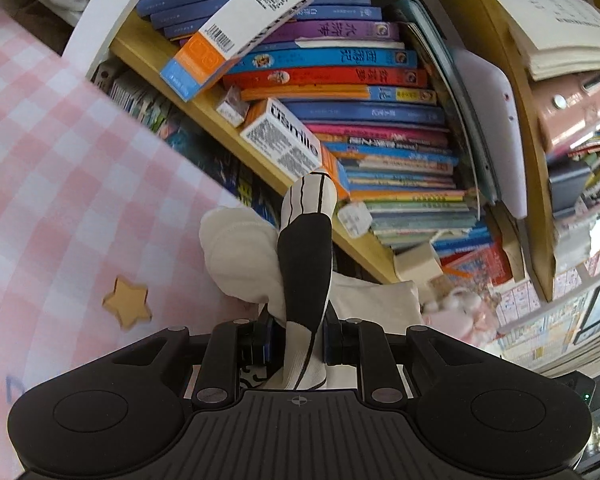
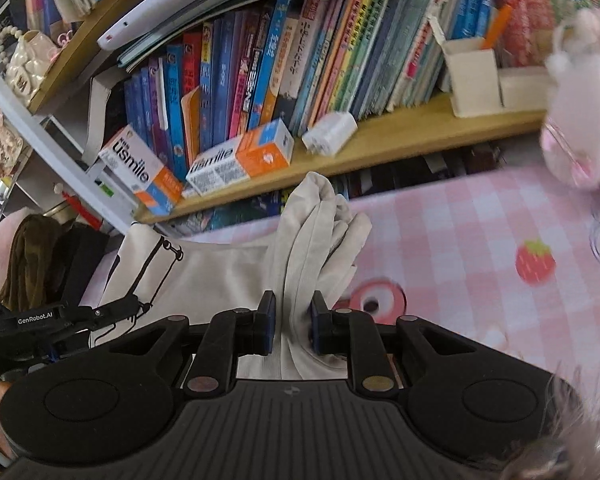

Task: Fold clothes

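Note:
A white garment with a black print hangs between both grippers above the pink checked table. In the left wrist view my left gripper [image 1: 298, 340] is shut on a bunched part of the garment [image 1: 306, 264] that shows a black panel and black lines. In the right wrist view my right gripper [image 2: 293, 326] is shut on a bunched white fold of the same garment [image 2: 312, 240]. The rest of the cloth [image 2: 204, 276] spreads to the left toward the left gripper [image 2: 40, 324], seen at the left edge.
A pink checked tablecloth [image 1: 60, 184] with star and strawberry [image 2: 534, 266] prints covers the table. A wooden bookshelf [image 2: 400, 136] full of books and usmile boxes [image 2: 240, 156] stands right behind. A pink plush toy [image 2: 580, 120] sits at the right. Dark clothes [image 2: 32, 256] lie at the left.

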`<action>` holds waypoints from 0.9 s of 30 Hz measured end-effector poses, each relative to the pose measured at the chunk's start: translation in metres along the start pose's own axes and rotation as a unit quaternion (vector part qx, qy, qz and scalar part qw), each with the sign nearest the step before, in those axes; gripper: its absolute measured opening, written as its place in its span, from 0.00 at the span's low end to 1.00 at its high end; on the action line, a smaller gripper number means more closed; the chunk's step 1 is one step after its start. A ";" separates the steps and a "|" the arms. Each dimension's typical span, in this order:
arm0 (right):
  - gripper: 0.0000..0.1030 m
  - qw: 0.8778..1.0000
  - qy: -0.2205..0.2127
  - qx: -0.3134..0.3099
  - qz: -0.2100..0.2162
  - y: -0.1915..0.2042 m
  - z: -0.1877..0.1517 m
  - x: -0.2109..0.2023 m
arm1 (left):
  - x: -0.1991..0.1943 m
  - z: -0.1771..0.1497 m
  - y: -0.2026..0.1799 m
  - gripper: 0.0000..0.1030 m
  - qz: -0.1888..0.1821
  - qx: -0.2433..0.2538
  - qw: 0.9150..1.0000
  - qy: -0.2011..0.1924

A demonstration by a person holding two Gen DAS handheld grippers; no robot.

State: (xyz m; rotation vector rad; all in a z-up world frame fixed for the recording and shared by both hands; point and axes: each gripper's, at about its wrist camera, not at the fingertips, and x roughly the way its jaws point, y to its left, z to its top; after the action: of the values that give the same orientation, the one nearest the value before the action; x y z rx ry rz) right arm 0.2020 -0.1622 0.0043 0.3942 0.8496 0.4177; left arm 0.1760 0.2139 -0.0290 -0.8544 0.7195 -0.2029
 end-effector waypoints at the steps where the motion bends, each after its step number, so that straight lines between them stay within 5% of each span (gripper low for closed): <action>1: 0.15 1.000 -0.001 -0.001 0.002 -0.001 0.005 0.004 | 0.004 0.003 0.001 0.19 -0.001 0.000 1.000 -0.003; 12: 0.15 0.999 -0.020 0.011 0.025 -0.018 0.030 0.039 | 0.034 0.022 0.021 0.19 -0.020 -0.017 0.999 -0.027; 22: 0.08 0.992 -0.022 0.123 0.025 -0.068 0.017 0.067 | 0.056 0.016 0.072 0.23 -0.012 -0.127 0.991 -0.046; 27: 0.08 0.990 -0.011 0.143 0.008 -0.079 0.010 0.073 | 0.057 0.020 0.073 0.31 0.005 -0.103 0.994 -0.038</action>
State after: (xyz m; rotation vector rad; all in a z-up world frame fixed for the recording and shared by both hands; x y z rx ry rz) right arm 0.2676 -0.1941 -0.0745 0.6696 0.8871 0.3060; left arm 0.2232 0.2487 -0.1030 -1.0492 0.6816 -0.0867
